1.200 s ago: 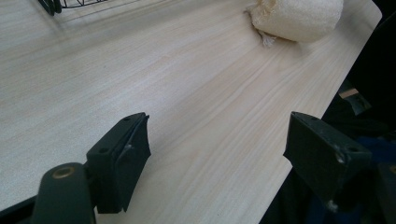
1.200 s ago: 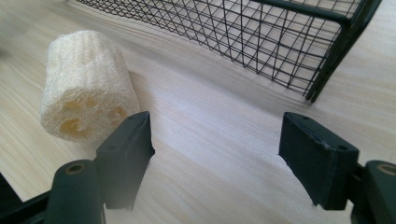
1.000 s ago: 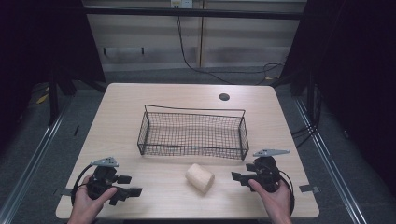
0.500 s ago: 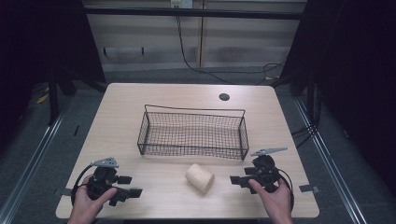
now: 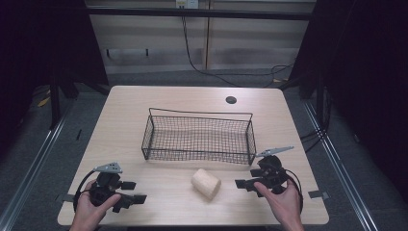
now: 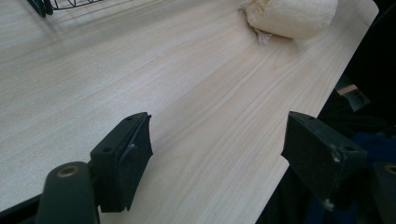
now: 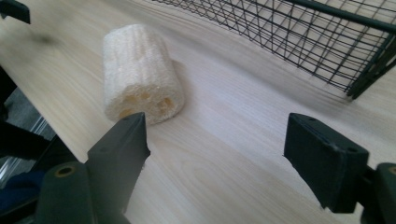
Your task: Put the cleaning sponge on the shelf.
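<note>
Right gripper (image 5: 243,183): jaws wide apart, holding nothing, low over the table (image 5: 144,106). Same wide gap seen in the right gripper view (image 7: 219,140), with bare wood between the two black jaws.

Sponge (image 7: 140,74) lying on its side just ahead of these jaws, off toward the left jaw and not in the middle of the gap. Near, but not touching. End with the holes turned toward the jaws, so long way of the sponge running away from them and leaning a little to the left. Basket (image 7: 327,42) farther ahead, past the right jaw, with nothing in it.

Left gripper (image 6: 219,140): jaws wide apart too, holding nothing. Sponge (image 6: 292,16) far ahead of them and over past the right jaw, well apart.

From the high view, sponge (image 5: 206,184) resting between the two grippers, much closer to the right one than to the left gripper (image 5: 134,191), and just in front of the basket (image 5: 198,156).

So most likely a job for the right gripper. Probably best to slide a bit toward the left jaw's side, then push forward until the round sides sit between both jaws, then squeeze. Going straight ahead might only bump the sponge with the left jaw and roll it away
</note>
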The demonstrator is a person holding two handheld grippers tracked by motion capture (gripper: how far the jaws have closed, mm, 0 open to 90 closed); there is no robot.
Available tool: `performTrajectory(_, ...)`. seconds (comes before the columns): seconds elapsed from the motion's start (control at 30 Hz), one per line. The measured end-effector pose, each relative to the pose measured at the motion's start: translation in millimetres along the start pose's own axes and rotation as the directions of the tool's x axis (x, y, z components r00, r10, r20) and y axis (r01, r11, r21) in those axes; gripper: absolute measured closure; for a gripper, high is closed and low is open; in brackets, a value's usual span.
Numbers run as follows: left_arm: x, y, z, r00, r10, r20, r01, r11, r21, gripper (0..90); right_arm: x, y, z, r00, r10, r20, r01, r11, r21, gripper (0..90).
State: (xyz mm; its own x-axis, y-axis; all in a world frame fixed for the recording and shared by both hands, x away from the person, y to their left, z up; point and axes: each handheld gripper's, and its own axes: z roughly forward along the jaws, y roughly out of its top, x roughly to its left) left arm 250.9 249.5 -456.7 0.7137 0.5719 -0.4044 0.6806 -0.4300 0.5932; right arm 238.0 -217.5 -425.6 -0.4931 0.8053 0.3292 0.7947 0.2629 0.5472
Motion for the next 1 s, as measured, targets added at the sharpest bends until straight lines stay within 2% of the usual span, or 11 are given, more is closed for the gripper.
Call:
performTrajectory(0.2,-0.4,-0.5,1.2,1.0,-0.003,-0.004,0.003,1.0,-0.002,23.3,5.9,11.0,2.8,0.9988,-0.026,-0.04,0.029,0.998,0.062,20.8)
performTrajectory(0.47,-0.5,-0.4,1.3,1.0,0.001,-0.003,-0.001,1.0,0.004,23.3,10.8,24.6,4.0,0.9962,-0.052,-0.07,0.058,0.994,0.094,17.6)
performTrajectory(0.67,-0.5,-0.3,1.1,1.0,0.001,-0.001,-0.001,1.0,0.005,23.3,17.9,36.3,5.0,0.9929,-0.062,-0.102,0.076,0.987,0.142,17.4)
performTrajectory(1.0,-0.4,-0.3,1.0,1.0,0.001,0.0,-0.001,1.0,0.005,23.2,23.0,47.3,8.1,0.9891,-0.077,-0.125,0.1,0.976,0.193,18.4)
